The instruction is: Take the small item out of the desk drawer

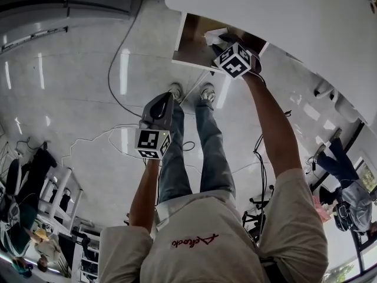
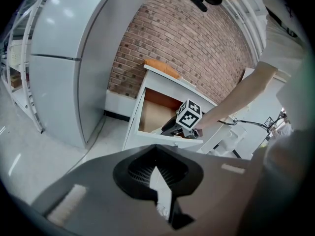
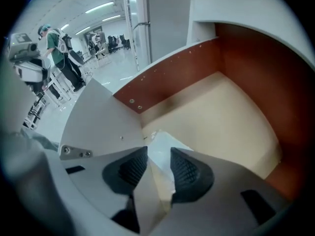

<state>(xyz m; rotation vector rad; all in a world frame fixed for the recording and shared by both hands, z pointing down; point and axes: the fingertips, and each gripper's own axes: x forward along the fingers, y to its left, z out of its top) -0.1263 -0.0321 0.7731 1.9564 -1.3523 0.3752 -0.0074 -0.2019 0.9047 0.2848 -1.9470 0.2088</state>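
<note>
Small white item [image 3: 165, 137]: lies on the drawer [image 3: 231, 112] floor, directly between the spread fingers of the right gripper [image 3: 158, 148], whose pads are not visibly pressing on it. Judged thin, light and easily creased, like folded paper; best pinched gently across its raised fold. Left gripper [image 2: 155, 149]: fingers pressed together, empty, well apart from the drawer.

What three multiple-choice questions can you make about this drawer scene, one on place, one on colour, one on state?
1. Relative to the open drawer, the right tongs are: A inside it; B below it; C beside it.
2. The small item is: A red; B white; C black.
3. The right tongs stand: A shut tight; B apart, item between them; C out of sight.
Answers: A, drawer walls surround them; B, white against the tan bottom; B, a gap shows between them.
</note>
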